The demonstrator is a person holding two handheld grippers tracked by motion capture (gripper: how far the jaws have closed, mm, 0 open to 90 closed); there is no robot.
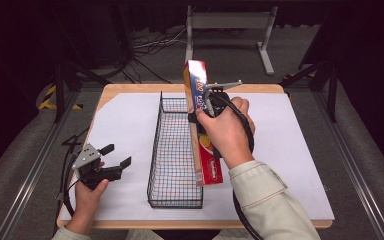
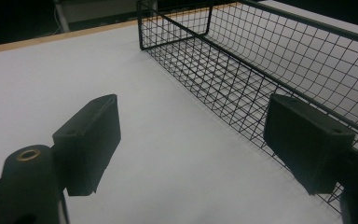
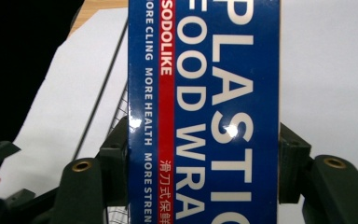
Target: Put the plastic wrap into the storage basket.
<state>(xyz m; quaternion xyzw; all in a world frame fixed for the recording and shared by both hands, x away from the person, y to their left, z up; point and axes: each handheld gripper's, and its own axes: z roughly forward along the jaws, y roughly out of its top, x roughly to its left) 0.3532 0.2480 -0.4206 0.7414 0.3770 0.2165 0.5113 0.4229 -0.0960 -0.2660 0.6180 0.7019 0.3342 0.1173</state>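
Right claw point(image 1: 206, 107) holds food-wrap box point(image 1: 196, 95) beside wire basket point(image 1: 156, 150).

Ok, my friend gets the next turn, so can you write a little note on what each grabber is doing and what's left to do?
Right gripper: shut on the plastic food wrap box, lifted and tilted beside the wire basket's right wall.
Left gripper: open, holding nothing, resting on the white sheet left of the wire basket.
Done: the box is picked up.
Left: the basket holds nothing yet, so the box probably goes in next. Lower it lengthwise, then let go.
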